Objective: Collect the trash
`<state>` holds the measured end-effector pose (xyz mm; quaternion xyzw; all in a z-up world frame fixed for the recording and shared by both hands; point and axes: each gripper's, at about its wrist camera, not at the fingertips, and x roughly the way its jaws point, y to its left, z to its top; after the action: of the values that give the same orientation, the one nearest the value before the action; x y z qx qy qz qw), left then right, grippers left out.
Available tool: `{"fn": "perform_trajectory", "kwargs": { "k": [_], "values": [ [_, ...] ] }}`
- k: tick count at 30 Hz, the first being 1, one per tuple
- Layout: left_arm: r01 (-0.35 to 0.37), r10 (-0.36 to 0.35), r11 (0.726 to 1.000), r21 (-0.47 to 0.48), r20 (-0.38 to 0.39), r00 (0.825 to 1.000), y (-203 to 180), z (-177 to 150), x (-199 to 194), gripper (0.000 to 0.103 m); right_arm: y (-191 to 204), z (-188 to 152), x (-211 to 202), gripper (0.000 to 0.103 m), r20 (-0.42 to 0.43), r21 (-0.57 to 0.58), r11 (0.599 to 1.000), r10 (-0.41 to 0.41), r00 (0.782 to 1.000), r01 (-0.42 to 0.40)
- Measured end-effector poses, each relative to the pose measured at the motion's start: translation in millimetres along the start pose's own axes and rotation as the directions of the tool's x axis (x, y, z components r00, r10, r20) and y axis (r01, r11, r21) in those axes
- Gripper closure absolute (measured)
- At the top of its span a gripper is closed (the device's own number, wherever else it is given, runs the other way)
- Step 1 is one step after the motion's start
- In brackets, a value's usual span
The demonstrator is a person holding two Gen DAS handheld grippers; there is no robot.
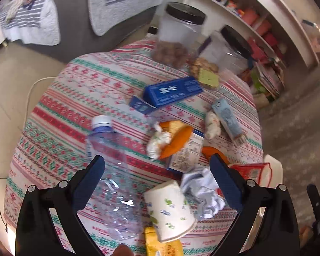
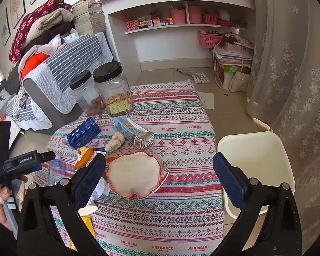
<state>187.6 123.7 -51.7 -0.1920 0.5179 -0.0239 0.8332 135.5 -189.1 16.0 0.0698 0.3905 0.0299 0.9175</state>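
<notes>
Tabletop (image 2: pixel 181 115) is crowded on your left half, bare cloth on the right. The cream bin (image 2: pixel 256 160) sits just off the right edge, below tabletop level.

Both jars (image 2: pixel 113 87) at the far edge hold food, so they look like keepers, not trash. A wide sweep could knock them.

The clear bottle (image 1: pixel 111 181) lies on its side under your left tongs (image 1: pixel 157 166), which are wide open and hold nothing. It is round, slick and crushed; pinch the body off-centre and it may squirt out or roll off the edge.

The paper cup (image 1: pixel 170 209) lies tipped, touching the yellow wrapper (image 1: pixel 162 245) and just beside the crumpled paper (image 1: pixel 204 194). Close here and you may grab two things, or crush the cup.

Right tongs (image 2: pixel 160 170) are also wide open, empty, over the red-edged pouch (image 2: pixel 134 175).

Orange peel (image 1: pixel 177 140) and tissue (image 1: pixel 160 143) overlap the carton (image 1: pixel 187 151); small bits may drop on the way to the bin.
</notes>
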Motion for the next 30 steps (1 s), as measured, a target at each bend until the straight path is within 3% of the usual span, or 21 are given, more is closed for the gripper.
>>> {"fn": "perform_trajectory", "kwargs": {
  "k": [2, 5, 8, 13, 18, 19, 24, 25, 30],
  "values": [
    [0.053, -0.047, 0.996, 0.074, -0.074, 0.996, -25, -4, 16, 0.008, -4, 1, 1, 0.007, 0.007, 0.011, 1.000, -0.008, 1.000, 0.008],
    [-0.003, 0.031, 0.982, 0.191, -0.143, 0.989, -56, -11, 40, 0.009, -8, 2, 1, 0.007, 0.013, 0.012, 1.000, -0.026, 1.000, 0.026],
    [-0.006, 0.049, 0.978, 0.208, -0.206, 0.977, -67, -14, 62, 0.022, -12, 1, 0, 0.007, 0.015, 0.008, 0.999, -0.036, 0.999, 0.036],
    [-0.025, 0.083, 0.976, 0.218, -0.261, 0.962, -72, -23, 83, 0.035, -15, 3, -3, 0.007, 0.021, 0.010, 1.000, -0.024, 0.999, 0.023],
    [-0.045, 0.107, 0.969, 0.242, -0.248, 0.963, -75, -29, 86, 0.043, -18, 1, 2, 0.007, -0.005, 0.028, 1.000, -0.011, 1.000, 0.011],
    [-0.047, 0.108, 0.970, 0.241, -0.247, 0.963, -74, -28, 86, 0.049, -18, 1, 3, 0.007, -0.009, 0.031, 0.999, -0.009, 1.000, 0.009],
    [-0.011, 0.069, 0.972, 0.233, -0.241, 0.968, -71, -29, 81, 0.054, -17, -1, 4, 0.007, -0.007, 0.029, 0.999, -0.013, 1.000, 0.013],
    [0.001, 0.056, 0.972, 0.233, -0.239, 0.970, -70, -31, 79, 0.079, -17, -1, 5, 0.007, -0.009, 0.030, 0.999, -0.009, 1.000, 0.009],
    [0.059, -0.014, 0.975, 0.213, -0.207, 0.978, -60, -33, 54, 0.091, -10, -3, 5, 0.007, -0.011, 0.018, 1.000, 0.010, 1.000, -0.009]
  ]
}}
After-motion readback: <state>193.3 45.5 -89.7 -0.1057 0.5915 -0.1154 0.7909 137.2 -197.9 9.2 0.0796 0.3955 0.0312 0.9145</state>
